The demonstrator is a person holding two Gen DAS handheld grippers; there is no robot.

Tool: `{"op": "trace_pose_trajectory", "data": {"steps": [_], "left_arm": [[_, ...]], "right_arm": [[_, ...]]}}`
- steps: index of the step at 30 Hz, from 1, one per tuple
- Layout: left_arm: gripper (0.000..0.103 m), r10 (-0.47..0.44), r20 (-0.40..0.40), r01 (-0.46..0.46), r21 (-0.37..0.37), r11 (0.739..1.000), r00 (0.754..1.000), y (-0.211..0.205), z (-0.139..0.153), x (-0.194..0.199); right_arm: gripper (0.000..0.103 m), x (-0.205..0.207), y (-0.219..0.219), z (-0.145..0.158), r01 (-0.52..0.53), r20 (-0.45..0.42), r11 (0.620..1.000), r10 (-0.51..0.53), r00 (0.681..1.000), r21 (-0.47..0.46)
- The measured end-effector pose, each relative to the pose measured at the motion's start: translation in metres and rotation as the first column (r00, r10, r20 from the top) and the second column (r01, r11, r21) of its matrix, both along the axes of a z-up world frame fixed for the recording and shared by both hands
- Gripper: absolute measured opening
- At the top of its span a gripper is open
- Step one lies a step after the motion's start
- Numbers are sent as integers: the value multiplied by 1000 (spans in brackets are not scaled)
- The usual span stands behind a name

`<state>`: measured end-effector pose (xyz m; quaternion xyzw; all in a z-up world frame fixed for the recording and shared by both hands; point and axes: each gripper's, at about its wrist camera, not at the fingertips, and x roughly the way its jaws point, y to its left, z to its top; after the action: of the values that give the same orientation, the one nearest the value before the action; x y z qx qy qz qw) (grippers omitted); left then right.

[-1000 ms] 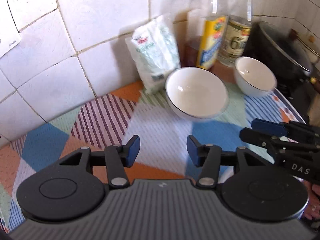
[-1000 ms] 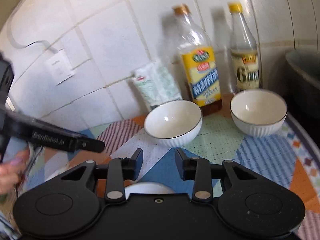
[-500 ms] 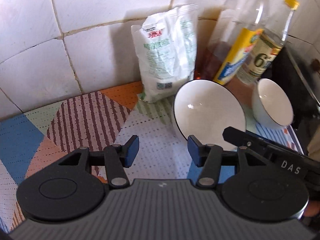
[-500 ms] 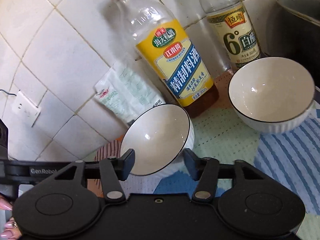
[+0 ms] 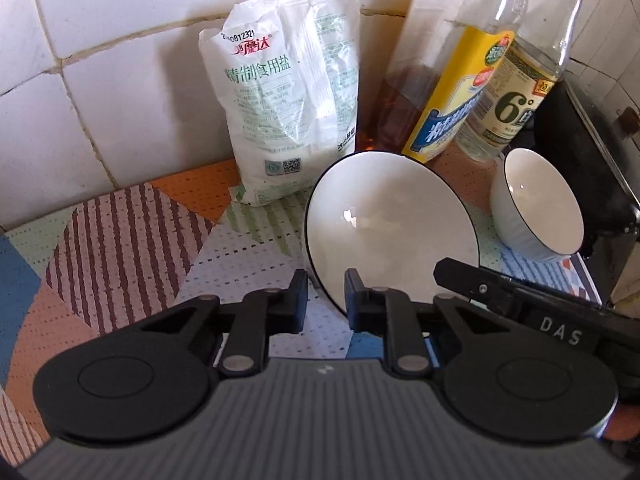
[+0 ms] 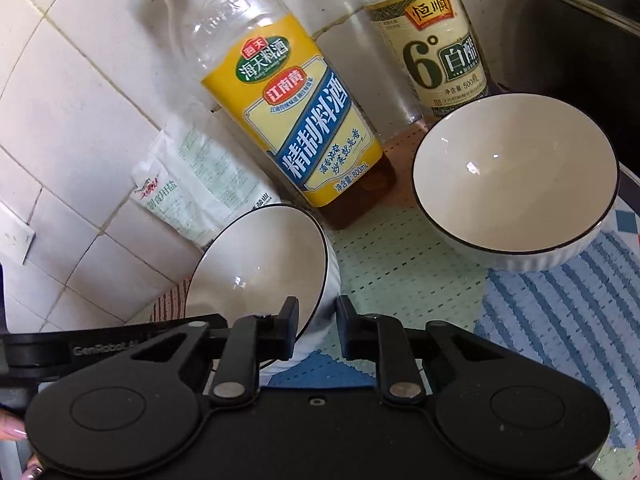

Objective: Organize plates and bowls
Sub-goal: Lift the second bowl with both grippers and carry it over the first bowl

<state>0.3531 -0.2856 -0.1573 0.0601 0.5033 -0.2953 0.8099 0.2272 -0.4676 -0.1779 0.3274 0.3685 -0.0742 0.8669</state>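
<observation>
A white bowl with a dark rim (image 5: 392,224) (image 6: 264,264) stands tipped on the patterned mat (image 5: 120,248). My left gripper (image 5: 326,300) is closing on its near left rim, with the wall between the pads. My right gripper (image 6: 318,320) is closing on the bowl's right wall, which sits pinched between its fingers. Each gripper's black body shows in the other's view, the right one (image 5: 520,300) beside the bowl. A second, ribbed white bowl (image 5: 536,204) (image 6: 516,184) stands upright to the right, untouched.
Against the tiled wall lean a white salt bag (image 5: 288,92), a yellow-labelled cooking wine bottle (image 6: 292,120) and a vinegar bottle (image 6: 436,40). A dark pot (image 5: 580,128) stands at the far right. Part of a hand (image 6: 12,436) shows at the lower left.
Both grippers came forward and down to the nearer bowl and their jaws narrowed onto its rim from either side. The bowl now tips up on the mat.
</observation>
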Motion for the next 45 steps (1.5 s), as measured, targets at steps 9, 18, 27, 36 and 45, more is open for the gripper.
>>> {"op": "trace_pose_trajectory", "data": {"steps": [9,18,27,36,45], "left_arm": [[16,35,7,-35,34,999,999,-1,3,-9],[16,34,20,-35,83,996,999,10,26,-40],[16,1,70,-11,148,989,998,20,68,-85],[16,-59,96,41,174,984,994,33,88,-137],[16,-79,55,67,200,978,995,44,72,-169]], "right_arm": [[19,2,-1,-1,16,-25,1000,-16,1000,12],[18,-18,4,13,-23,25,999,22,999,50],[18,-56,22,52,-54,94,998,52,994,25],[19,-117,45,70,-53,145,998,48,988,26],[19,-157,52,57,-21,135,997,10,991,79]]}}
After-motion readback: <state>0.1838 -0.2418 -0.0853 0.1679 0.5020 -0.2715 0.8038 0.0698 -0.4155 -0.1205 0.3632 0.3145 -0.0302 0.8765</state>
